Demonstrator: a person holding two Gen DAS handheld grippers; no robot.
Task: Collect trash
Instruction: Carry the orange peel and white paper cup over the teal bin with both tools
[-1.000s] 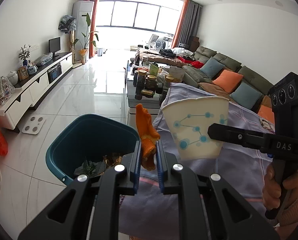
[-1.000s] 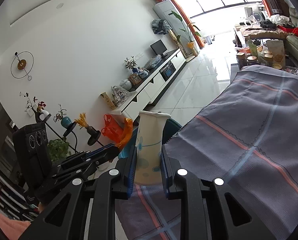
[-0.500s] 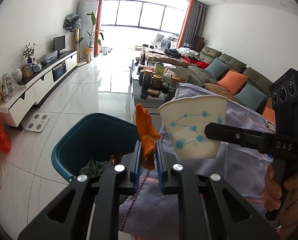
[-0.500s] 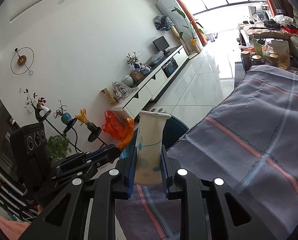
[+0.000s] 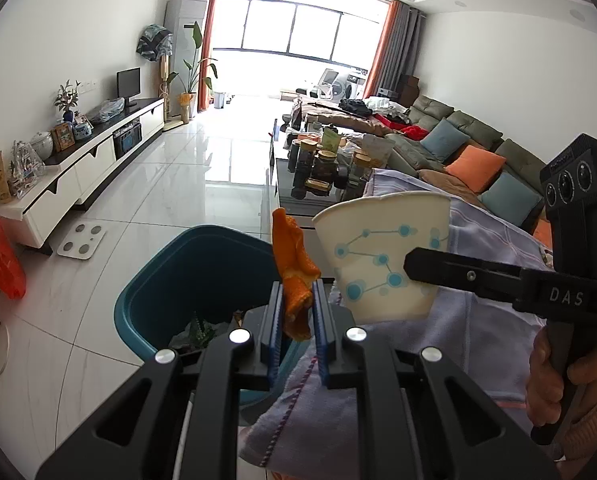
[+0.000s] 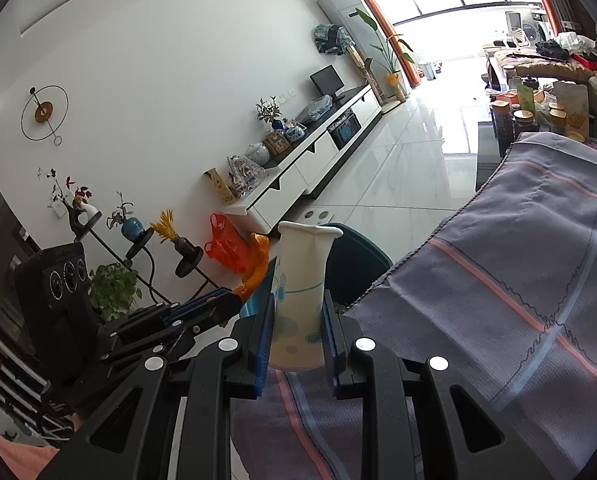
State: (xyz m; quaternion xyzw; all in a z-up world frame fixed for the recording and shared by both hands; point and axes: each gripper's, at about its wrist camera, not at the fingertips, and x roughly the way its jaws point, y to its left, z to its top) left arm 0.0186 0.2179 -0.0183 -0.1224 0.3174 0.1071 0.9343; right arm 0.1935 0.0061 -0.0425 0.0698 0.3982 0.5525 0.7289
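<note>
The left gripper (image 5: 297,312) is pinching a ragged strip of orange peel (image 5: 293,268) between its blue pads, the peel standing up out of the jaws and curling at the top. It hangs right at the table's edge, with the round teal plastic bin (image 5: 186,264) on the white tiled floor just below and beyond it; there's leafy green waste and scraps down in the bin's bottom.

Beside it, the right gripper (image 6: 296,332) is clamped on a white paper cup printed with blue dots and lines (image 6: 300,292), squeezed so hard the cup is flattened and its rim pinched into a narrow lip. From the left gripper's camera that cup (image 5: 382,256) sits just right of the peel, mouth up, with the person's hand (image 5: 554,376) wrapped round the black handle below.

Both pieces of trash are held in the air at the corner of the table covered in a grey-lilac cloth with pink and blue stripes (image 6: 518,280), the cloth's fringed edge dangling next to the bin.

An orange plastic bag (image 6: 224,244) slumps by the white low cabinet (image 5: 78,176) along the wall.
</note>
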